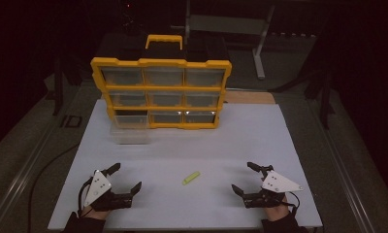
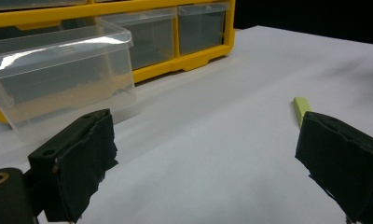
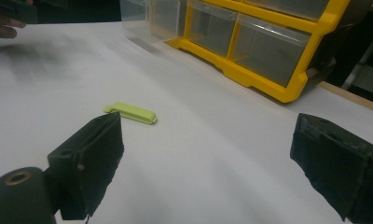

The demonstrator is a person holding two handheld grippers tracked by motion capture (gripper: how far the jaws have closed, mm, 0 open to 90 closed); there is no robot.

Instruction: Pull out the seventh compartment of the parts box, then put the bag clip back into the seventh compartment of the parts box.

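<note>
Clip (image 1: pixel 191 177) flat on the table (image 1: pixel 279 131), between left gripper (image 1: pixel 125 180) and right gripper (image 1: pixel 244 178), both spread wide and empty; long axis slanting up-right; roughly equidistant, maybe slightly nearer the right

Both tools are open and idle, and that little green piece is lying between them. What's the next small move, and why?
Probably ease the right tool toward the green piece, jaws wide. It lies flat and untouched on the white table between both open tools, and the pulled-out clear drawer looks ready to receive it.
</note>
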